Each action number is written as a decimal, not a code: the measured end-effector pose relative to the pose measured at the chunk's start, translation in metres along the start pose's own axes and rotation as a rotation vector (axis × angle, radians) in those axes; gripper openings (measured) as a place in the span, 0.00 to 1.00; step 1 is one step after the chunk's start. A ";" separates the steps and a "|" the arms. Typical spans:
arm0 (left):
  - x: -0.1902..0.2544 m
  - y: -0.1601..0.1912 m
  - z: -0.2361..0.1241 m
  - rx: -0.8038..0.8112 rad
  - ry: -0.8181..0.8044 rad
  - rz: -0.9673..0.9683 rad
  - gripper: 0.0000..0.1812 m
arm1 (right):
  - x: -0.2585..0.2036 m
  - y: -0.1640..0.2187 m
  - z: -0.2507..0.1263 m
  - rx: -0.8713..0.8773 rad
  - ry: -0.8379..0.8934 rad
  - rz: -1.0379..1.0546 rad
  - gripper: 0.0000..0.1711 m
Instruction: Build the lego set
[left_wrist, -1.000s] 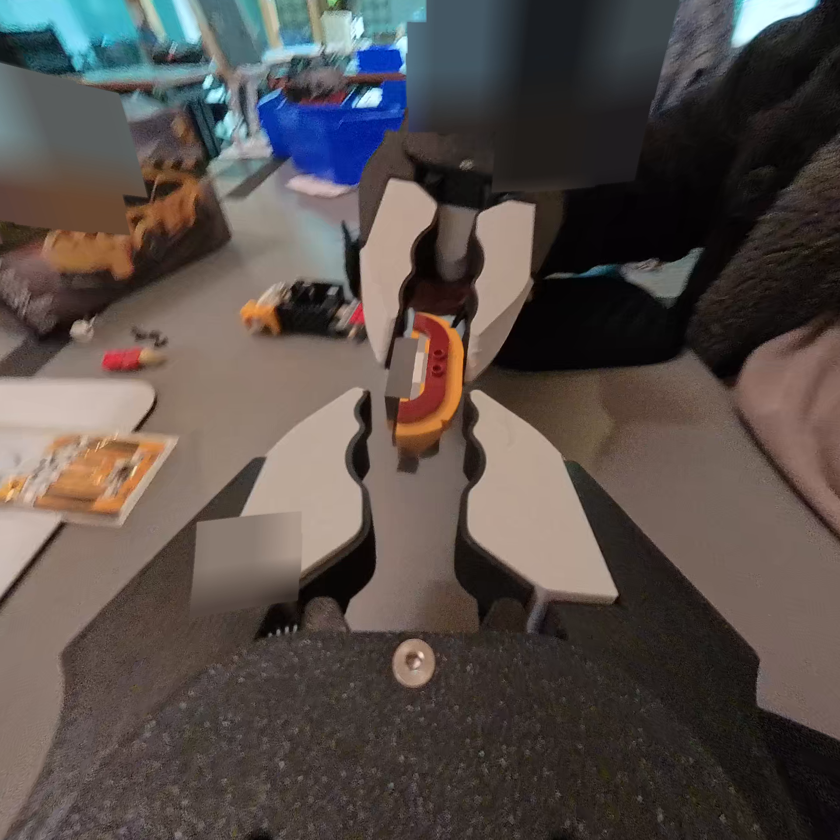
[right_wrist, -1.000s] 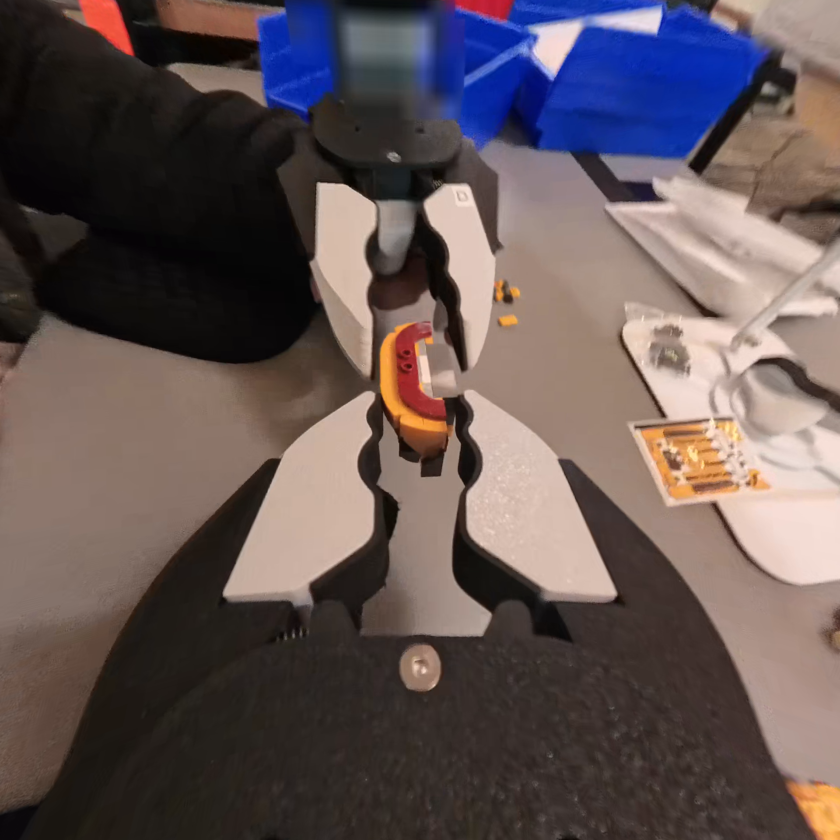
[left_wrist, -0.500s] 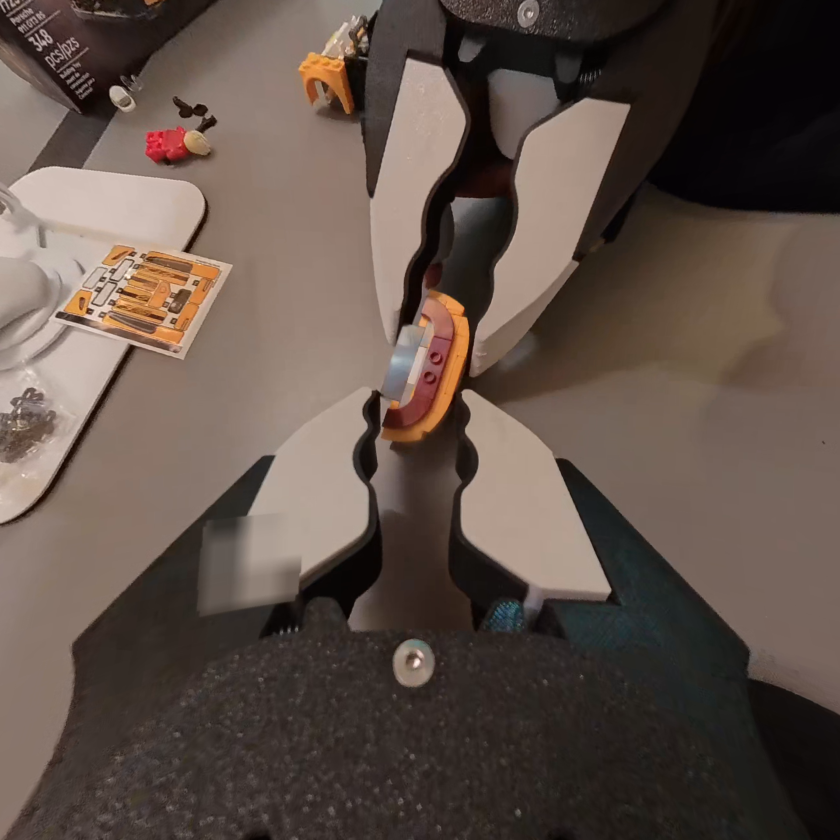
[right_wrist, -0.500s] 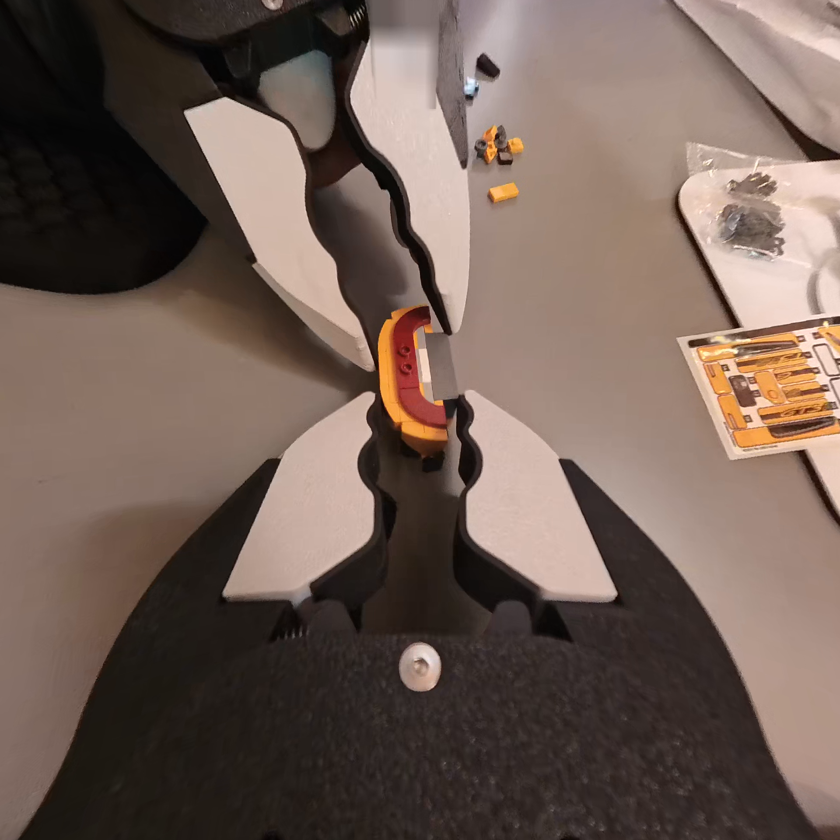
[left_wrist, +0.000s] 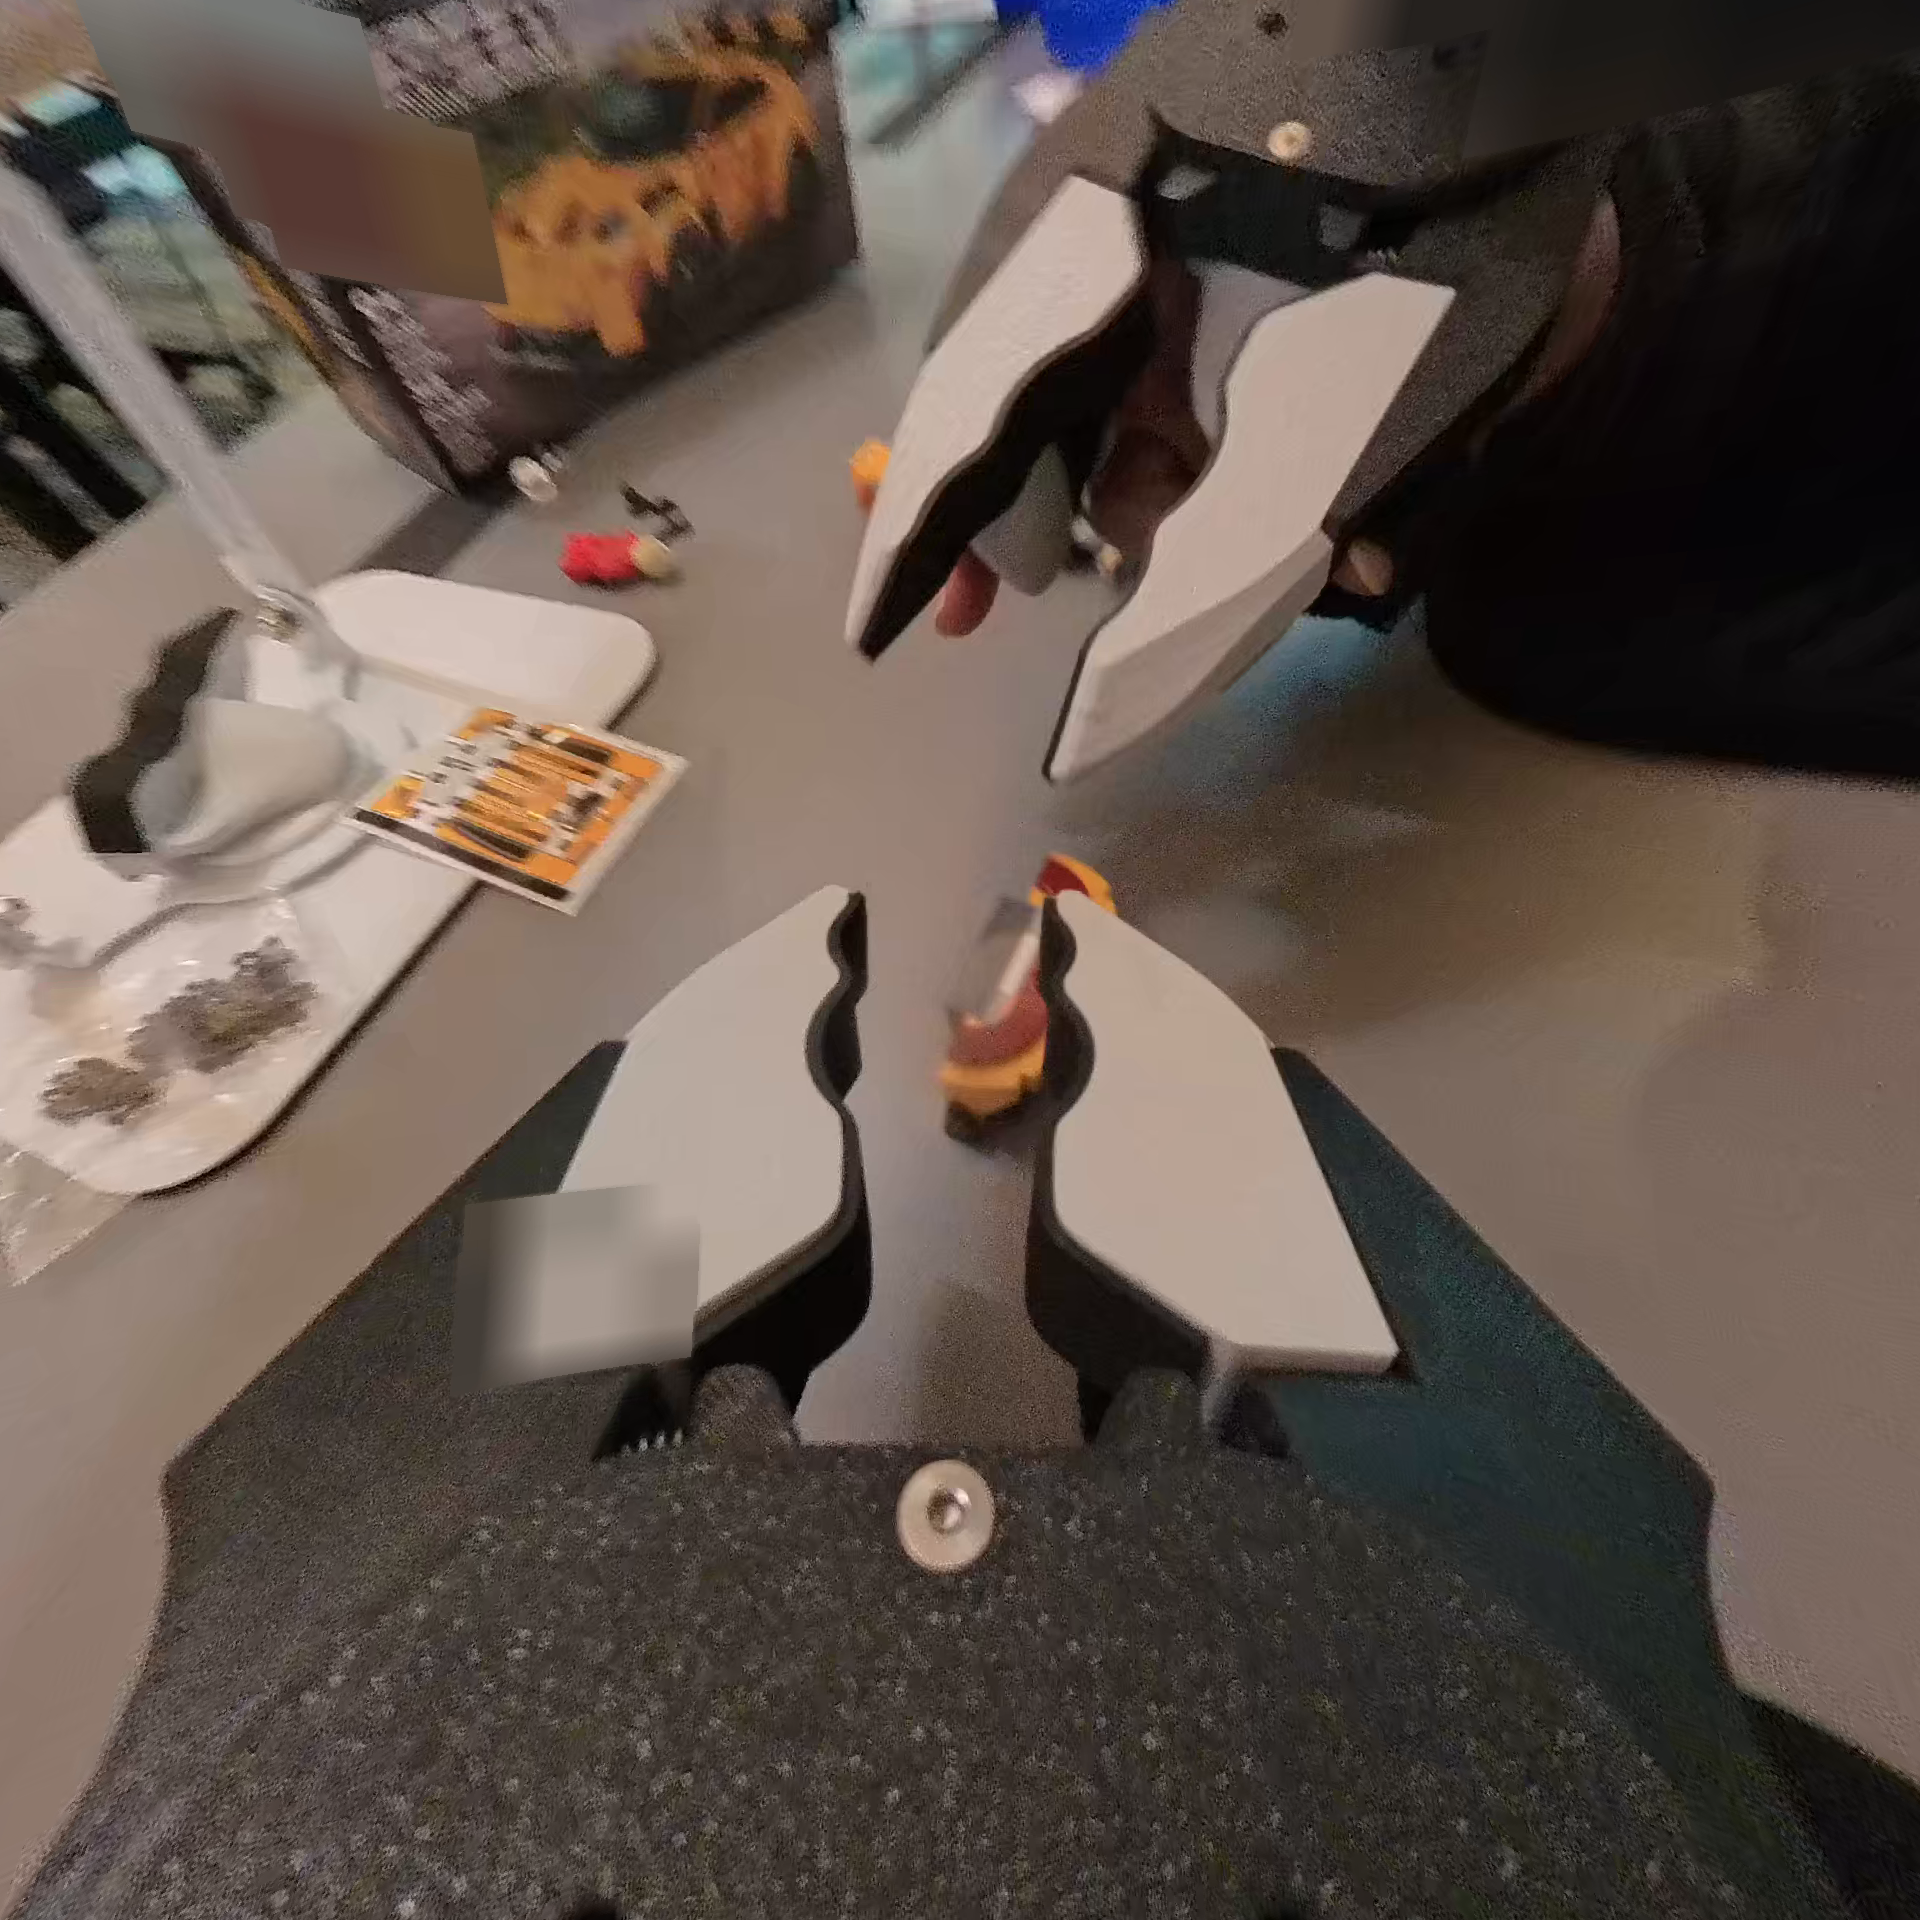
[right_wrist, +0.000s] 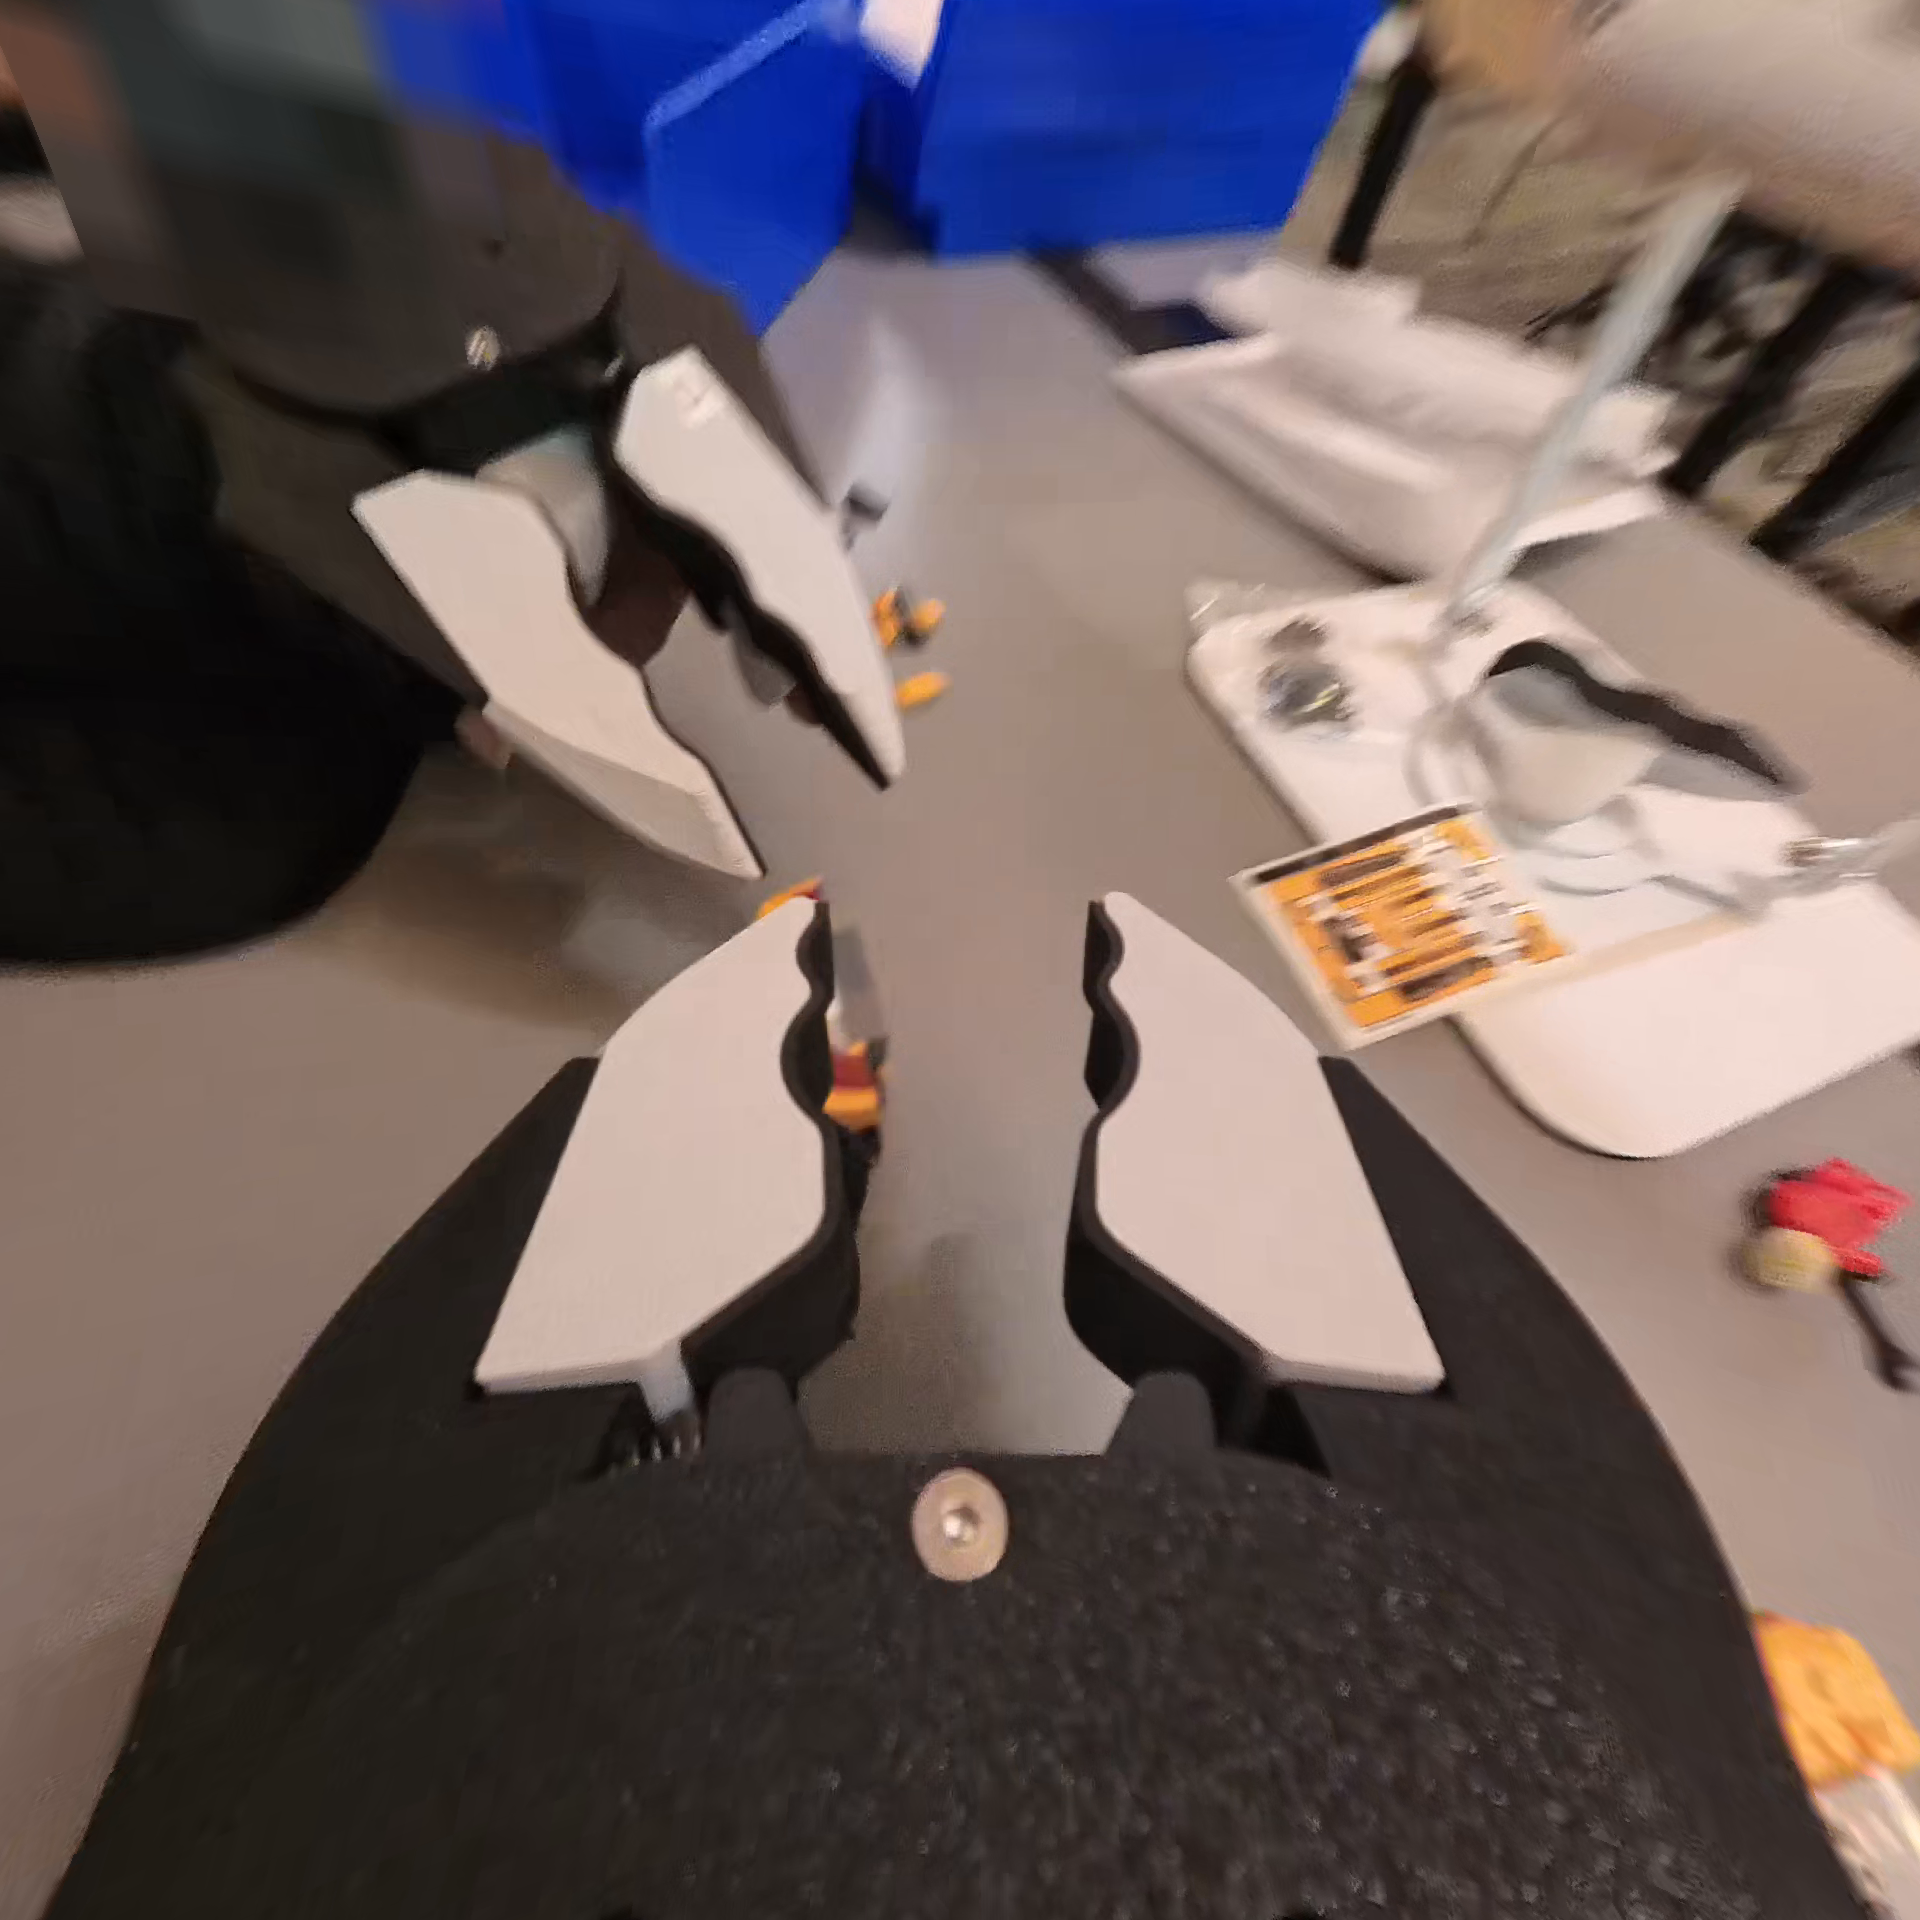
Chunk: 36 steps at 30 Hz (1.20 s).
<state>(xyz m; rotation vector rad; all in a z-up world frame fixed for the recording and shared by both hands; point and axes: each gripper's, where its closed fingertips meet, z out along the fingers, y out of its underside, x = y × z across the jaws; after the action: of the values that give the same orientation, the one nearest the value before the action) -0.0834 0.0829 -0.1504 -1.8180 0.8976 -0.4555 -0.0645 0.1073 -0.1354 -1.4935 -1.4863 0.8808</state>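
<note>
Lego arch piece (left_wrist: 997, 1029), orange and dark red, lies on the grey desk (left_wrist: 1507, 987) against the left gripper (left_wrist: 951, 914)'s right finger; its jaws gape, empty. Right gripper (right_wrist: 956, 920) jaws likewise spread, holding nothing.

Grey table (left_wrist: 1558, 1039), white tray (left_wrist: 499, 644) (bagged bits on it), blue bins (right_wrist: 1091, 125)

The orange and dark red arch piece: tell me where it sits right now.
The arch piece lies on the grey table, against the inner edge of the open left gripper's right-hand finger, short of the sticker sheet.
</note>
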 end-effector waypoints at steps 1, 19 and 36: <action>-0.006 -0.009 -0.005 0.048 -0.031 -0.026 0.15 | 0.011 -0.013 -0.007 0.054 0.053 0.017 0.27; -0.134 -0.159 -0.103 0.564 -0.700 -0.246 0.00 | 0.206 -0.167 -0.097 0.475 0.803 0.199 0.00; -0.160 -0.100 -0.092 0.433 -0.861 -0.096 0.00 | 0.227 -0.135 -0.069 0.420 0.834 0.139 0.00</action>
<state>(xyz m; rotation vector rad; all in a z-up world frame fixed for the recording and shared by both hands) -0.2114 0.1671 -0.0069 -1.4354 0.0998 0.0959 -0.0456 0.3218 0.0326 -1.3917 -0.5547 0.4914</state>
